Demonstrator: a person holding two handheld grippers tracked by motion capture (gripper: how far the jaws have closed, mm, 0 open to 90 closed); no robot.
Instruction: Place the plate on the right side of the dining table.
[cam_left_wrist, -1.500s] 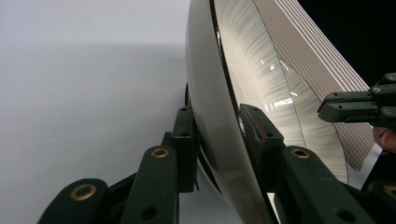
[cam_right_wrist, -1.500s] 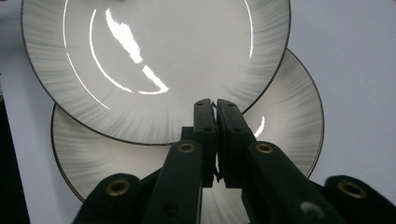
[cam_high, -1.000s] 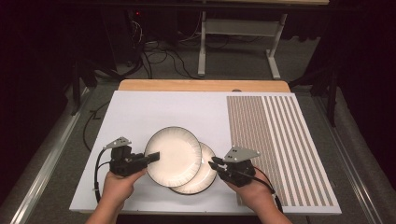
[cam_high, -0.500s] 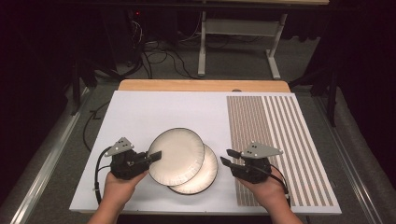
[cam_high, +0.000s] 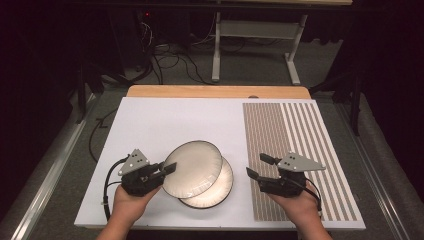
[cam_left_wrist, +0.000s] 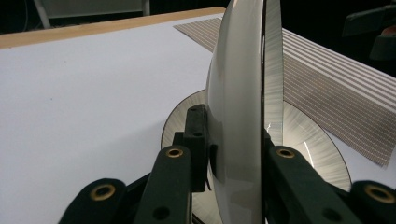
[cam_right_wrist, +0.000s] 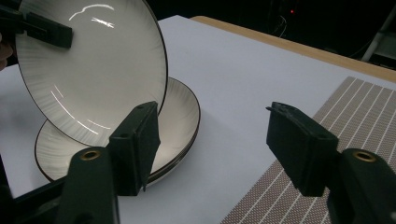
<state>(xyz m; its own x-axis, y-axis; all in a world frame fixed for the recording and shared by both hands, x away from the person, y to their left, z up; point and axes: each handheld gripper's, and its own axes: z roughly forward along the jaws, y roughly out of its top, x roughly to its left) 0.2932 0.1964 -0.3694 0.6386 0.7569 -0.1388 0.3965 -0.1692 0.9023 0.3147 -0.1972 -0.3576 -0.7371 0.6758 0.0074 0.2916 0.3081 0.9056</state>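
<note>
While the left gripper (cam_high: 169, 167) pinches the rim of the upper plate (cam_high: 193, 168) at the lower middle of the high view, that plate is tilted, its left edge raised and its right part over the lower plate (cam_high: 219, 189), which lies flat on the white board (cam_high: 175, 125). Seen from the left gripper view, the upper plate (cam_left_wrist: 243, 107) stands edge-on in the centre of the frame, clamped between the two black jaws that rise from the bottom, and the lower plate (cam_left_wrist: 308, 144) shows behind it on the board (cam_left_wrist: 84, 102). Both plates are pale with a thin dark rim, and the parts of their hollows that show hold nothing but reflections of light. At the lower right of the high view, the right gripper (cam_high: 259, 167) hovers over the left edge of the striped mat (cam_high: 300, 145), just right of the plates and apart from them; its jaws have just been opening and stand spread with nothing between them. From the right gripper view, the tilted plate (cam_right_wrist: 93, 70) fills the upper left, held at its far rim by the left gripper (cam_right_wrist: 42, 28), with the lower plate (cam_right_wrist: 180, 112) beneath it and the mat (cam_right_wrist: 355, 121) at the right.
</note>
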